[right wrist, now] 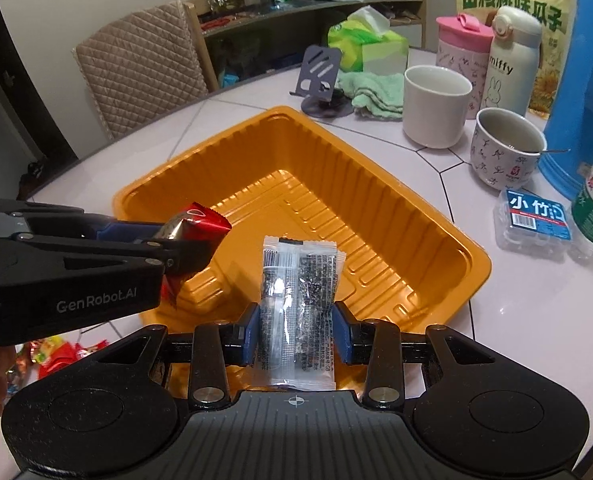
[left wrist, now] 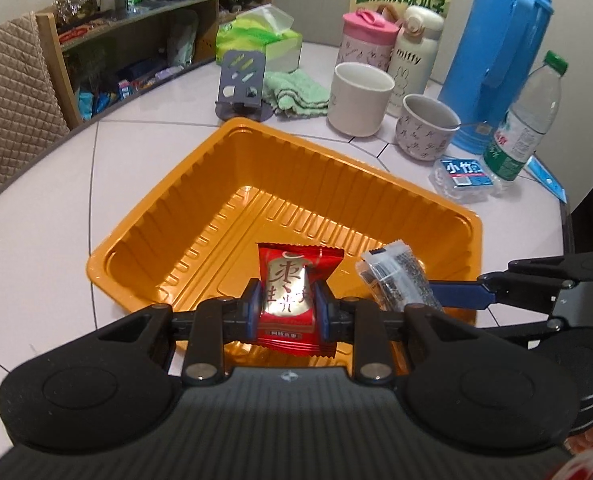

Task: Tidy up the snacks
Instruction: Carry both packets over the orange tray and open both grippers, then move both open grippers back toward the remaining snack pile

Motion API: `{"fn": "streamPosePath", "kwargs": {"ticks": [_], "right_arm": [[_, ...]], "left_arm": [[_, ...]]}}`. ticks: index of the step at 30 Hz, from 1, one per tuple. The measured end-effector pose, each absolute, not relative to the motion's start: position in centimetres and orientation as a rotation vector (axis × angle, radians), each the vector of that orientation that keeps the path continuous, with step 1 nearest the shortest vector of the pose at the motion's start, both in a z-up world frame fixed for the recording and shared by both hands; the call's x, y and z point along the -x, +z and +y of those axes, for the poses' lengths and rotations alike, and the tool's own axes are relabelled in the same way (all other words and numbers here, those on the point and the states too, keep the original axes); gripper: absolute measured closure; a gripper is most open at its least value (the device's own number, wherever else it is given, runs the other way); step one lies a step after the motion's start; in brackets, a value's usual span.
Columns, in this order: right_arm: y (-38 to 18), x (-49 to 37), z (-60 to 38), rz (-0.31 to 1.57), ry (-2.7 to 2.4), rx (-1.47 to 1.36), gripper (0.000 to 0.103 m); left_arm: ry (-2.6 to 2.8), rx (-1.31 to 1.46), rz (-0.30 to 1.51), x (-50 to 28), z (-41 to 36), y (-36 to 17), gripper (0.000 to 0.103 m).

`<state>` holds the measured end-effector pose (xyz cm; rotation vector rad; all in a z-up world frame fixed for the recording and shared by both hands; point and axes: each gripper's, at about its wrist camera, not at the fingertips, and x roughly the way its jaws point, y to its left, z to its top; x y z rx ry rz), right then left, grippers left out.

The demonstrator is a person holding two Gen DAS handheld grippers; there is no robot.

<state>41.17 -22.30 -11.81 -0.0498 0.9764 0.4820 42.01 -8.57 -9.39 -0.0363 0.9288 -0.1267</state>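
Observation:
An orange plastic tray [left wrist: 200, 200] sits on the white table; it also shows in the right wrist view [right wrist: 376, 168], with nothing lying inside it. My left gripper [left wrist: 286, 312] is shut on a red snack packet [left wrist: 292, 280] and holds it over the tray's near edge. From the right wrist view the left gripper [right wrist: 184, 240] comes in from the left with the red packet [right wrist: 204, 220]. My right gripper [right wrist: 296, 336] is shut on a clear packet of dark seeds [right wrist: 298, 280], also over the tray's near edge. The clear packet [left wrist: 396, 276] shows in the left wrist view.
Behind the tray stand a phone stand [left wrist: 240, 84], green cloth [left wrist: 296, 92], white mug [left wrist: 358, 98], patterned cup [left wrist: 426, 126], two flasks, blue thermos [left wrist: 496, 52], water bottle [left wrist: 524, 120] and small blue box [left wrist: 462, 176]. More snack packets [right wrist: 56, 356] lie near left.

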Motion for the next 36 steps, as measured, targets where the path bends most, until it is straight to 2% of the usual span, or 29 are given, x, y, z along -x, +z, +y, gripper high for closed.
{"fn": "streamPosePath", "kwargs": {"ticks": [9, 13, 16, 25, 36], "right_arm": [[-13.5, -42.9, -22.2, 1.004, 0.487, 0.08, 0.064], [-13.7, -43.0, -22.3, 0.997, 0.489, 0.082, 0.064], [-13.6, -43.1, -22.4, 0.997, 0.491, 0.082, 0.063], [-12.5, -42.2, -23.0, 0.974, 0.488, 0.064, 0.055], [-10.0, -39.3, -23.4, 0.937, 0.523, 0.04, 0.051]], "left_arm": [[-0.118, 0.019, 0.983, -44.1, -8.6, -11.3, 0.078], [-0.081, 0.013, 0.997, -44.6, -8.5, -11.8, 0.069], [-0.077, 0.016, 0.996, -44.5, -8.4, -11.7, 0.069], [-0.061, 0.032, 0.968, -42.9, -8.0, -10.1, 0.069], [-0.035, 0.086, 0.904, -37.6, -7.5, -6.5, 0.069]]}}
